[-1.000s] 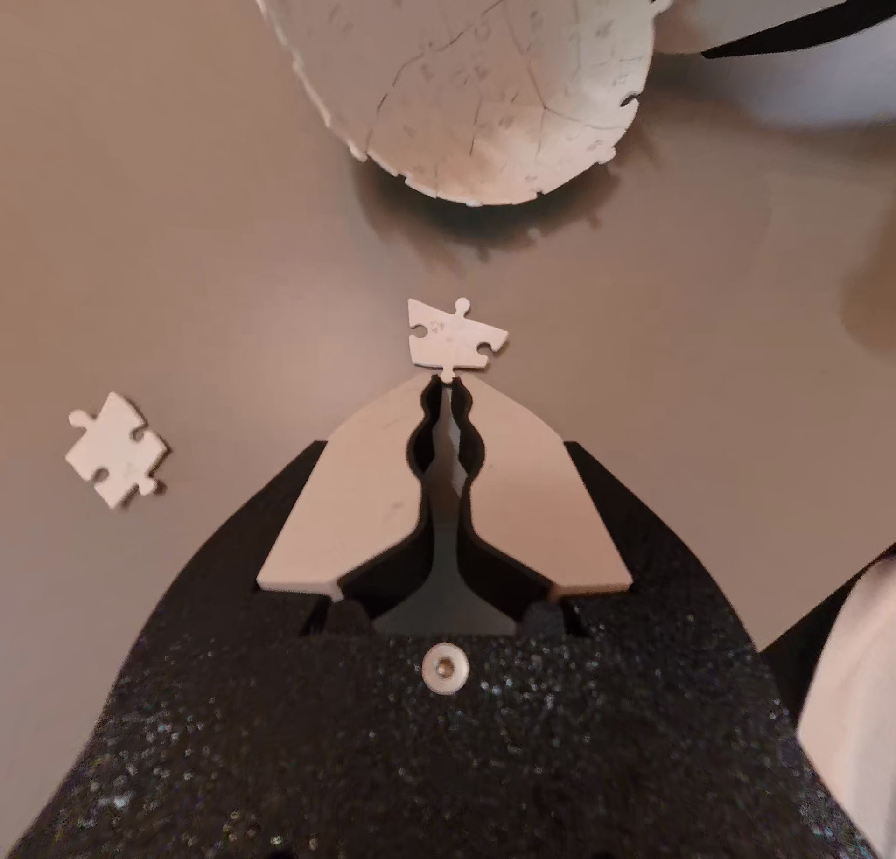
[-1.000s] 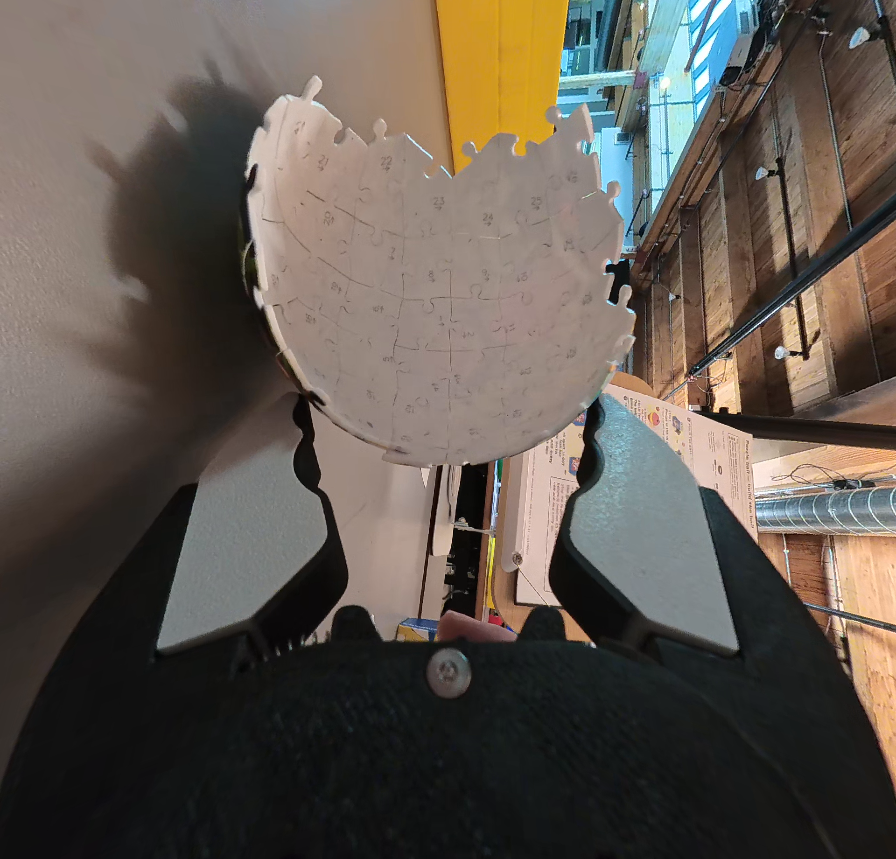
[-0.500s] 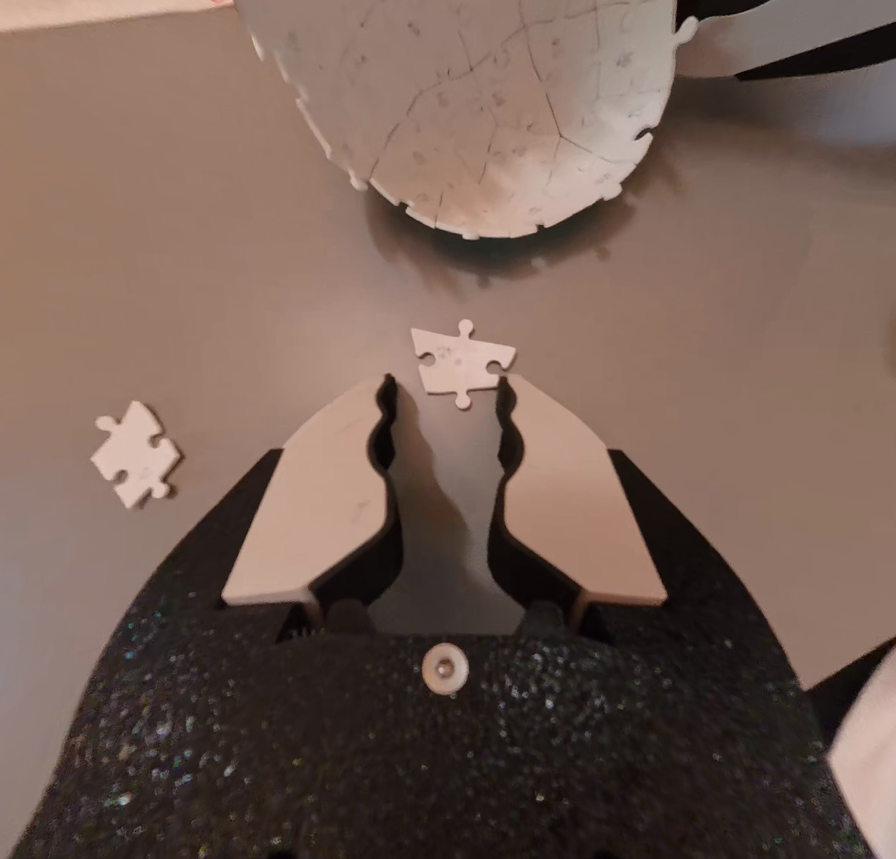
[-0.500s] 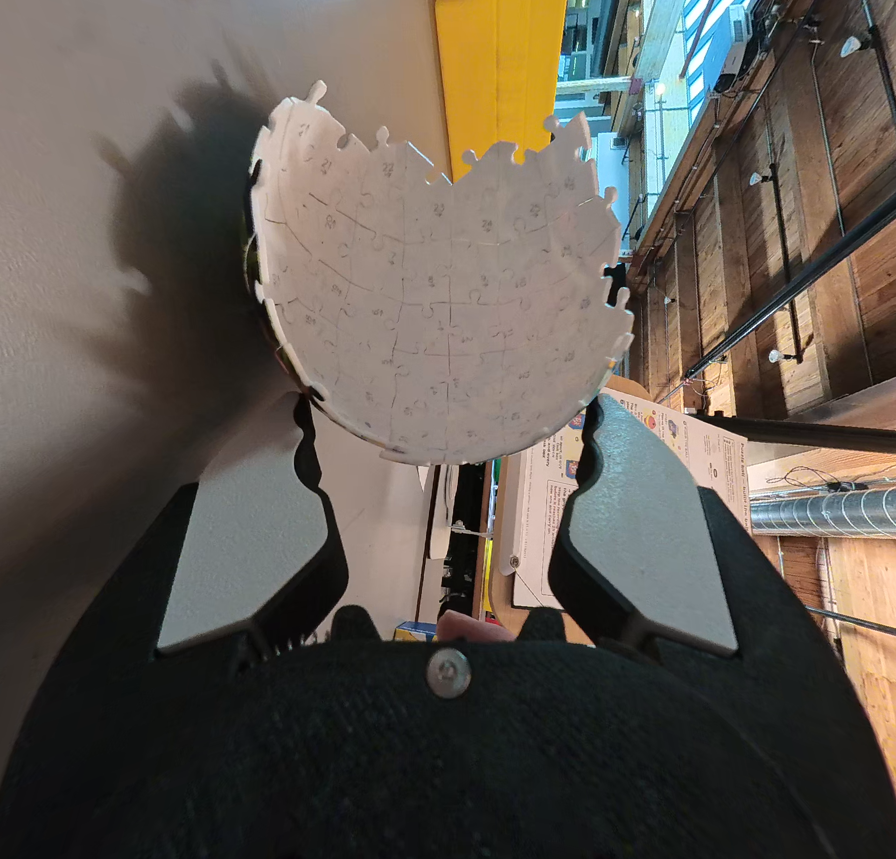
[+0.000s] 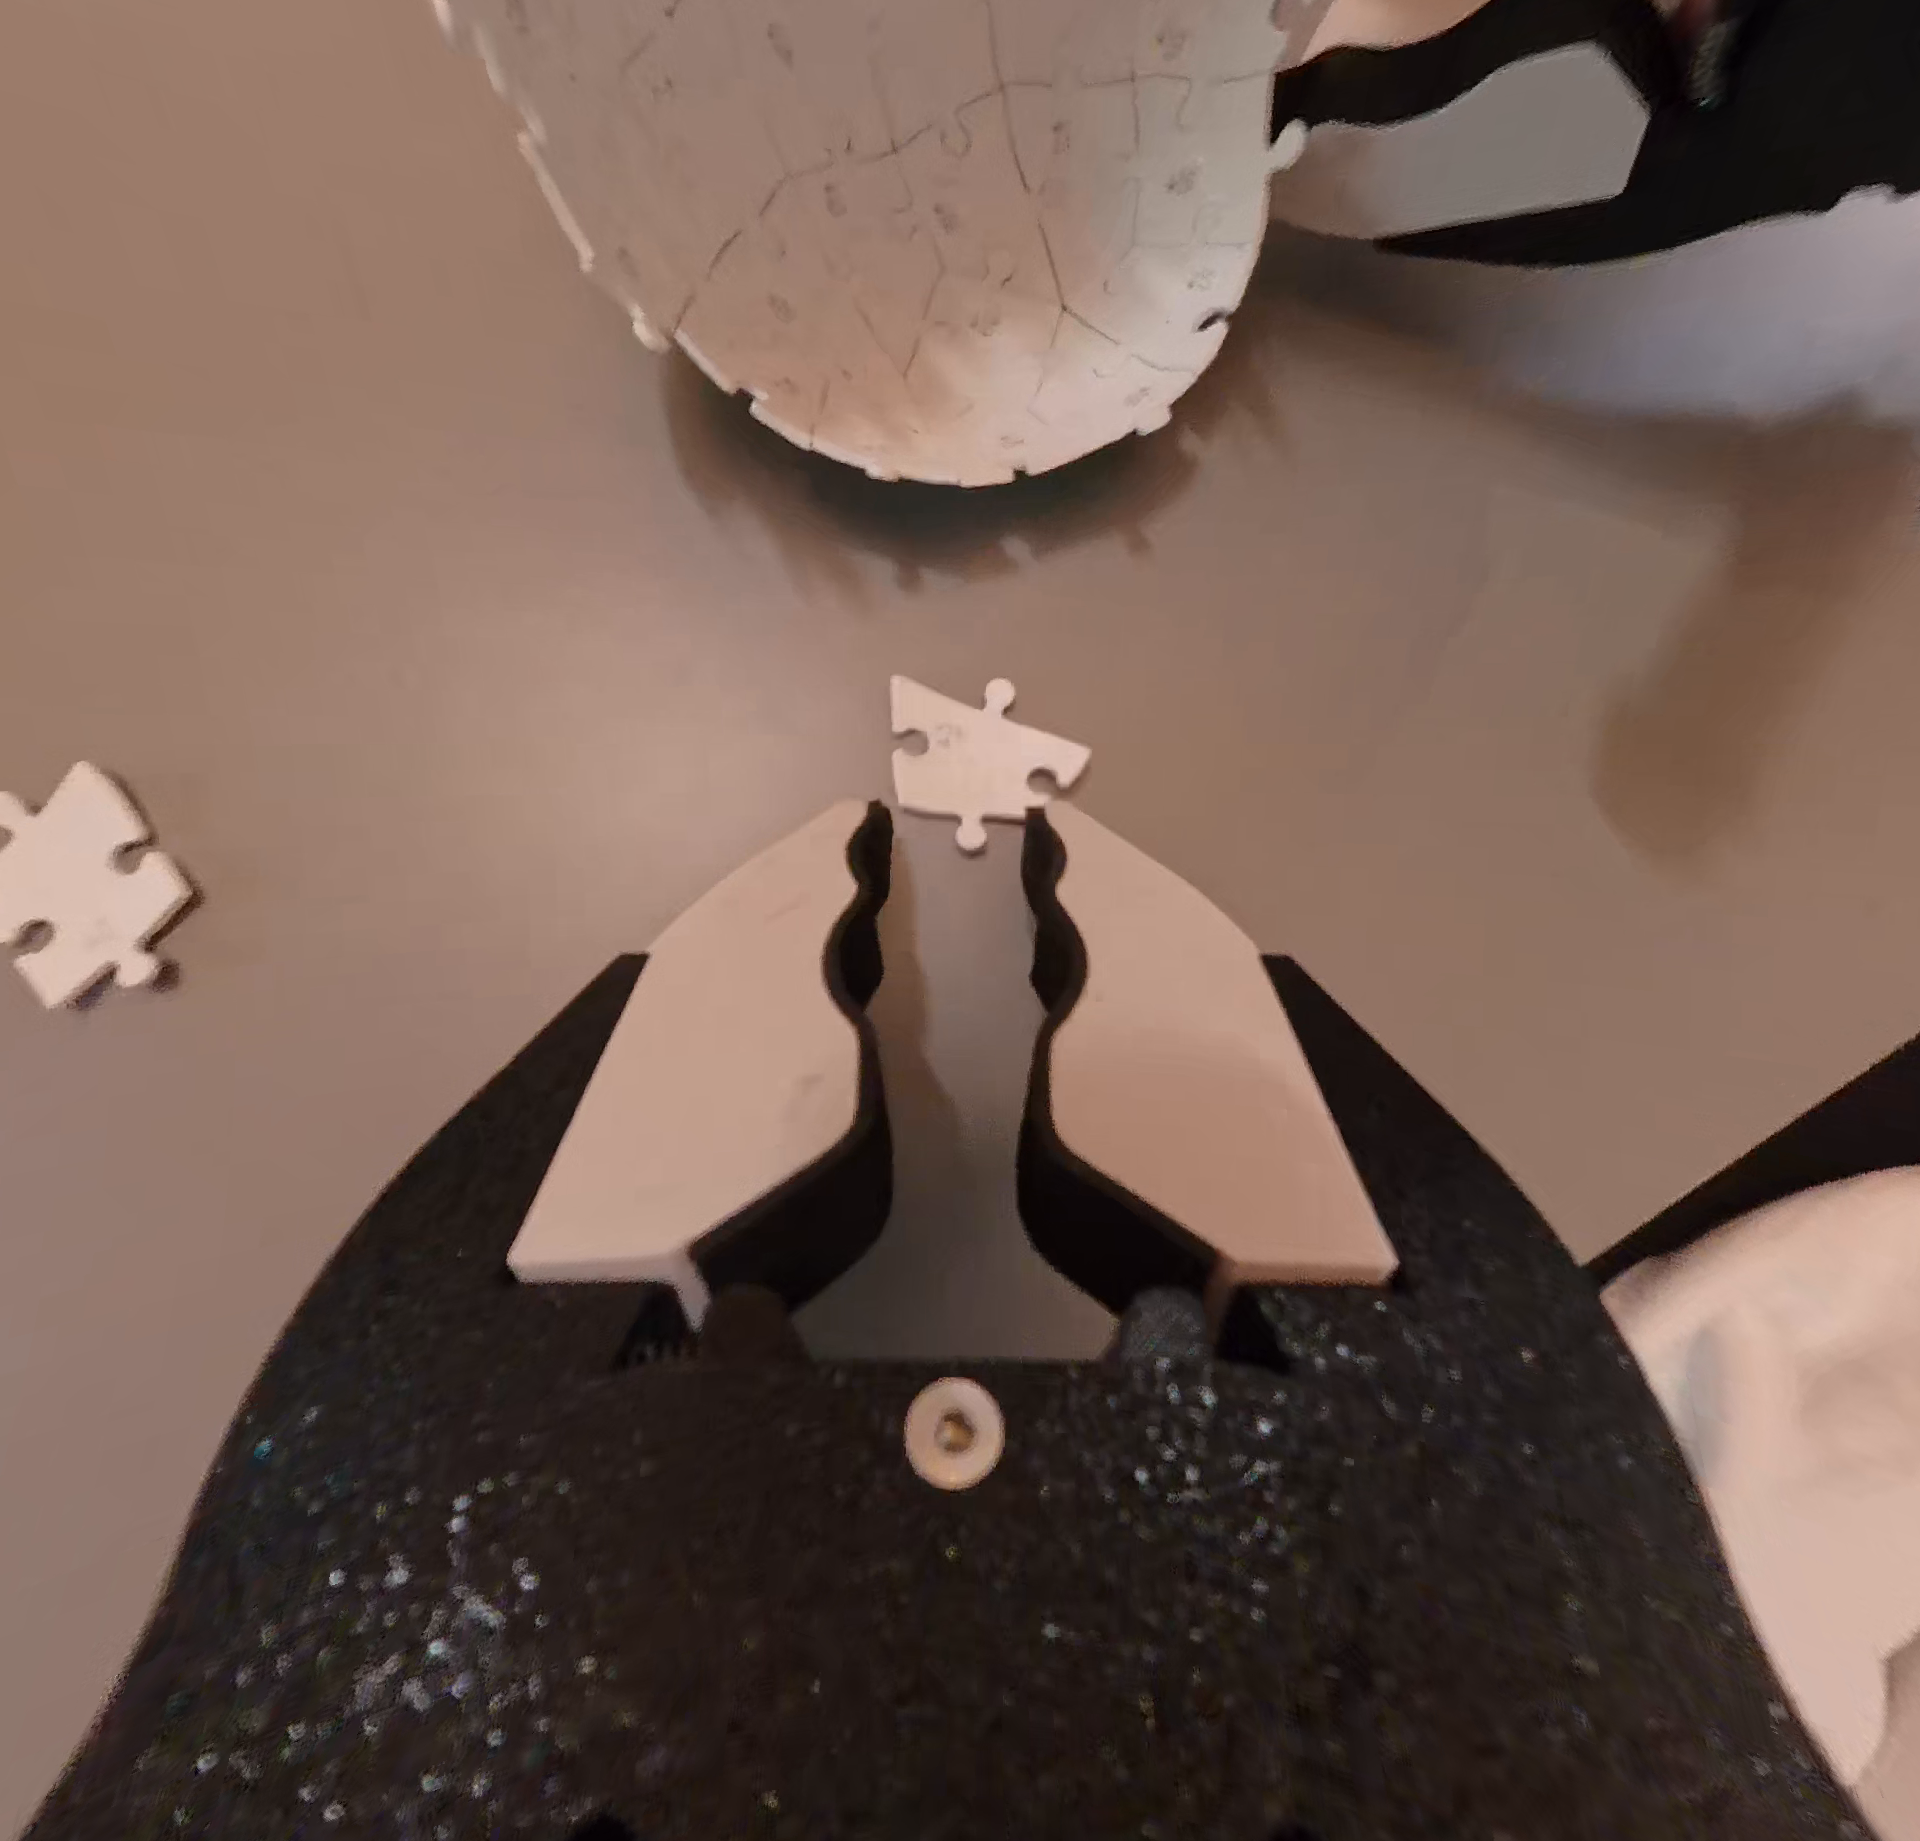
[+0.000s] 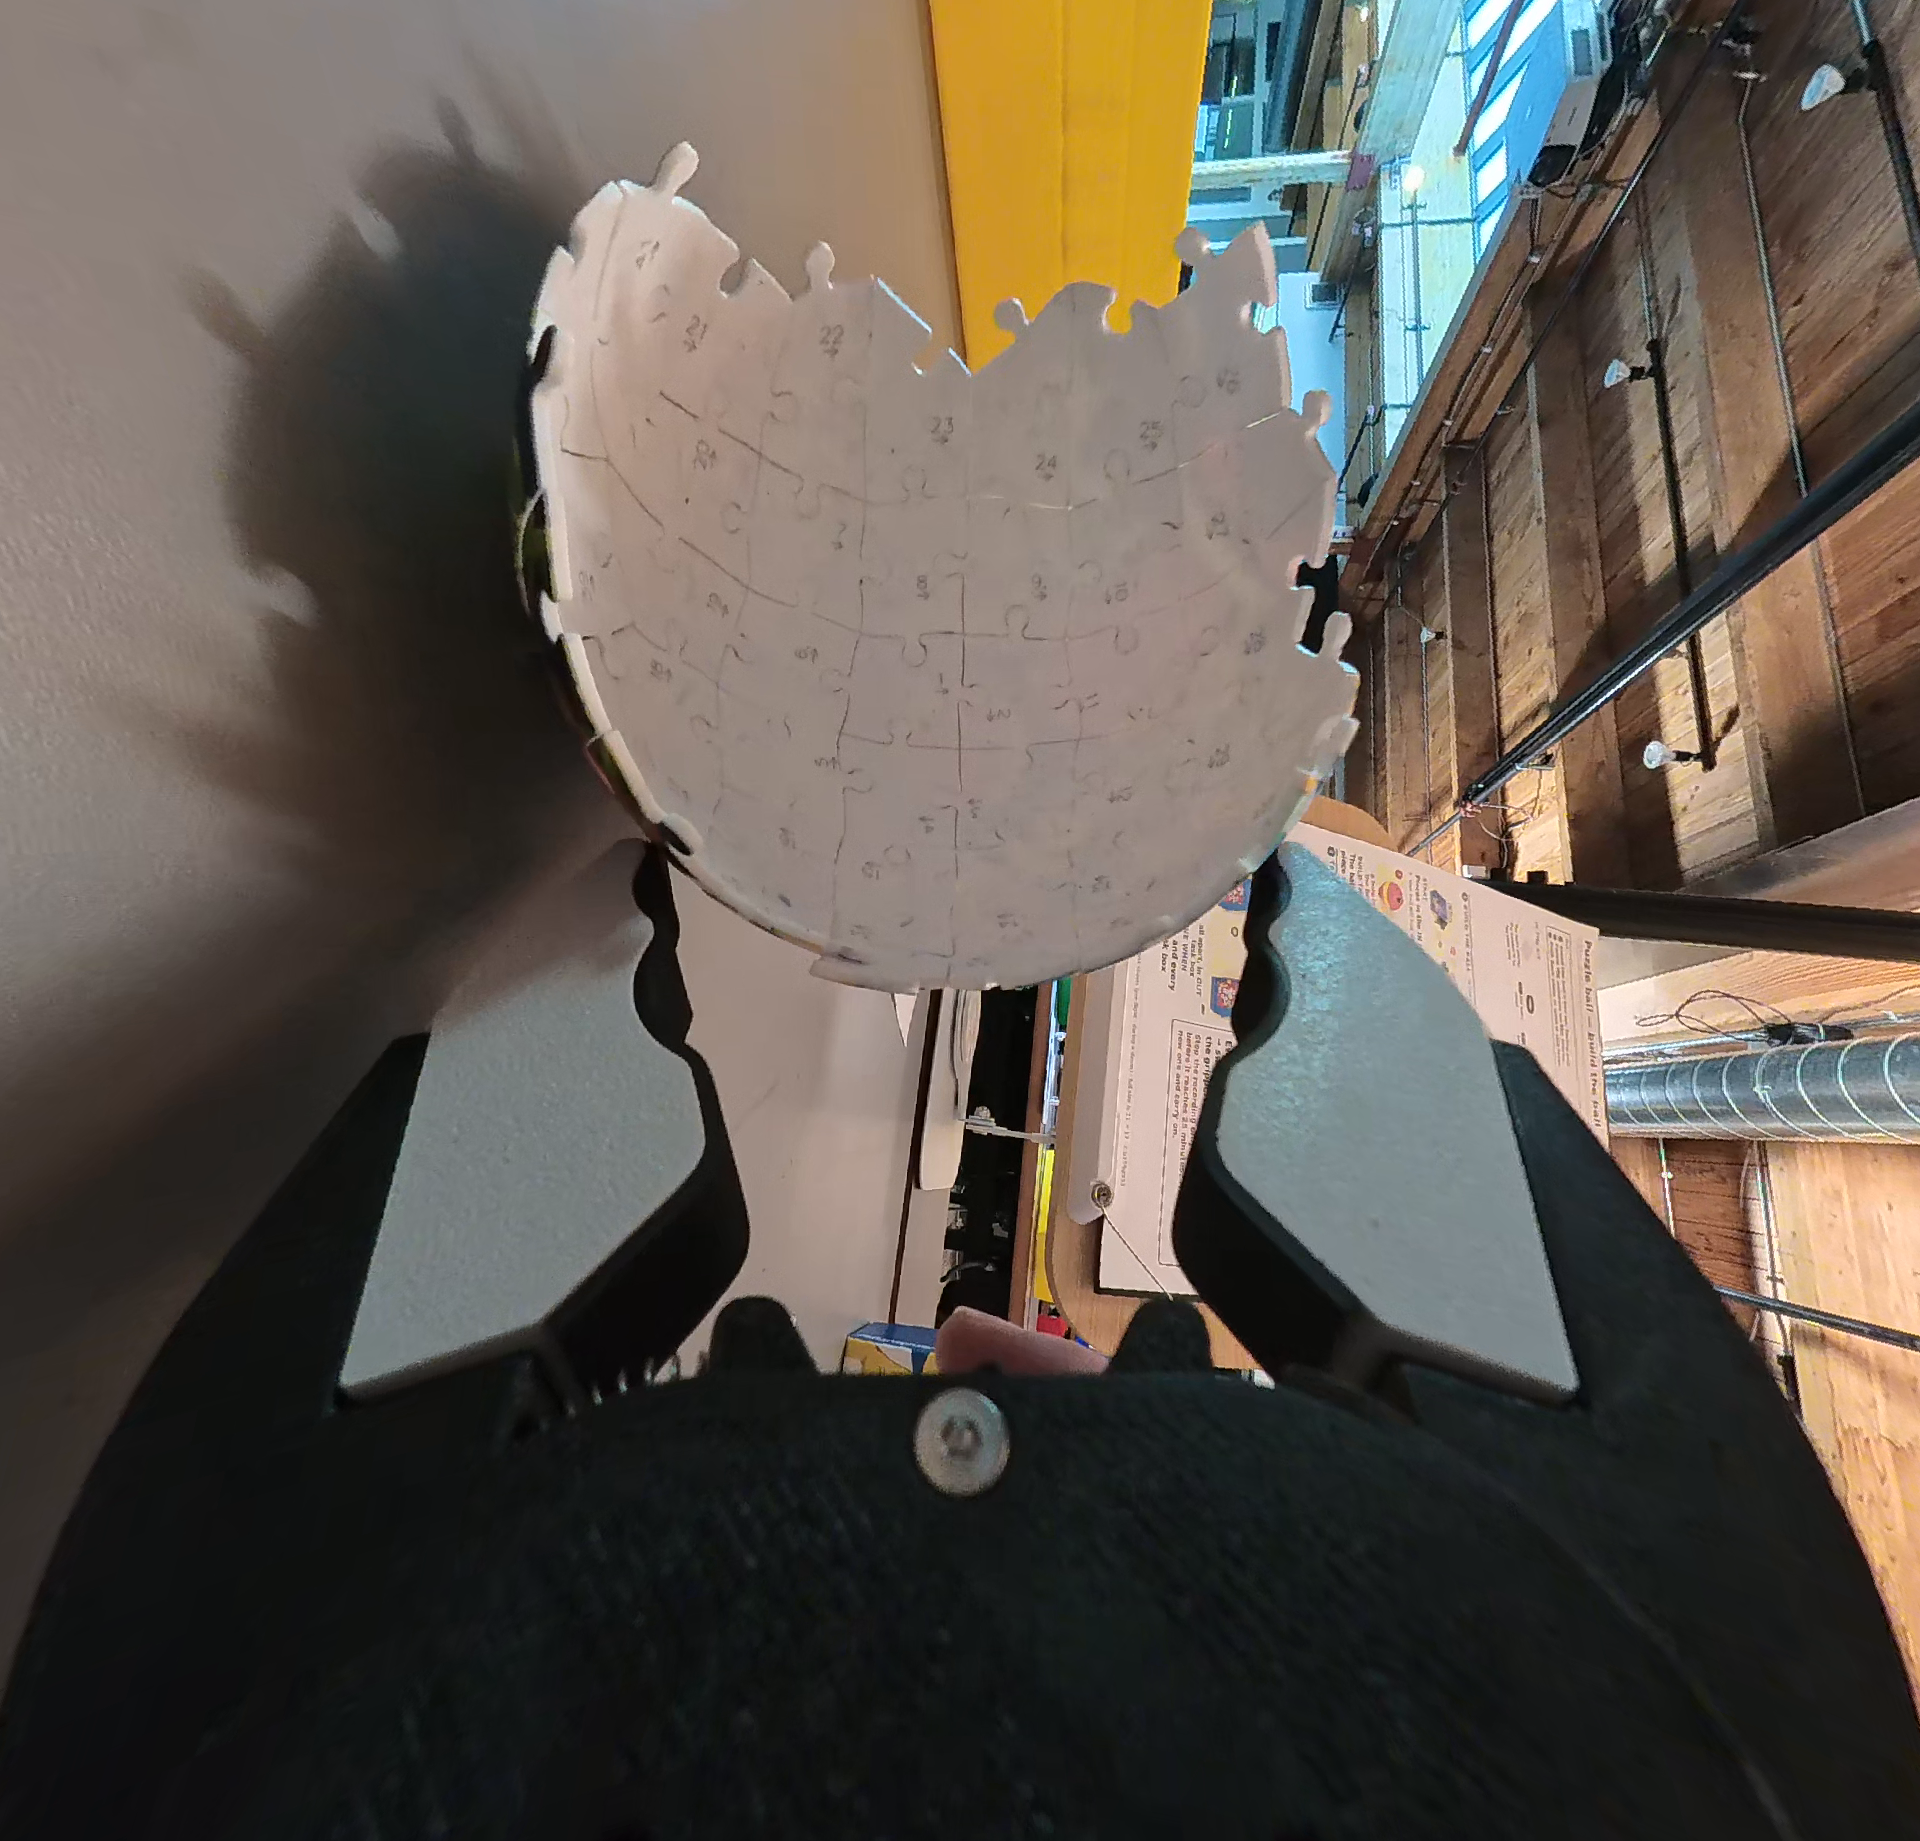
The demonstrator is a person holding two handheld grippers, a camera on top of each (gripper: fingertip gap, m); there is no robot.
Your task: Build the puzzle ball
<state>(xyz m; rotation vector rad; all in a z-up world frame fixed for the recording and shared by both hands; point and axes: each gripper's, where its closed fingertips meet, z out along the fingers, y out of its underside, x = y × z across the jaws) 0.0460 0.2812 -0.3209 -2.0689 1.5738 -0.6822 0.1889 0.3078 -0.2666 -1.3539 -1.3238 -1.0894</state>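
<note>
The half-built puzzle ball (image 5: 904, 181) is a white shell of joined pieces, resting on its side on the brown table (image 5: 416, 544). It also fills the right wrist view (image 6: 935, 628), hollow side towards the camera. My right gripper (image 6: 961, 856) grips the shell's lower edge between widely spread fingers, and shows in the left wrist view (image 5: 1455, 118) at the shell's right. A loose white piece (image 5: 977, 752) lies on the table just ahead of my left gripper (image 5: 956, 823). That gripper is open with a narrow gap, and the piece's near tab sits between the tips.
A second loose piece (image 5: 88, 887) lies at the left edge. A white sleeve (image 5: 1766, 1428) shows at the lower right. Beyond the table are a yellow box (image 6: 1070, 129) and a printed instruction sheet (image 6: 1351, 1012). The left gripper's tips are roughly 15 centimeters from the right gripper's.
My left gripper was nearly shut at the piece's tab, opened wide half a second ago, and has now narrowed again around the tab. The right gripper and shell have barely moved.
</note>
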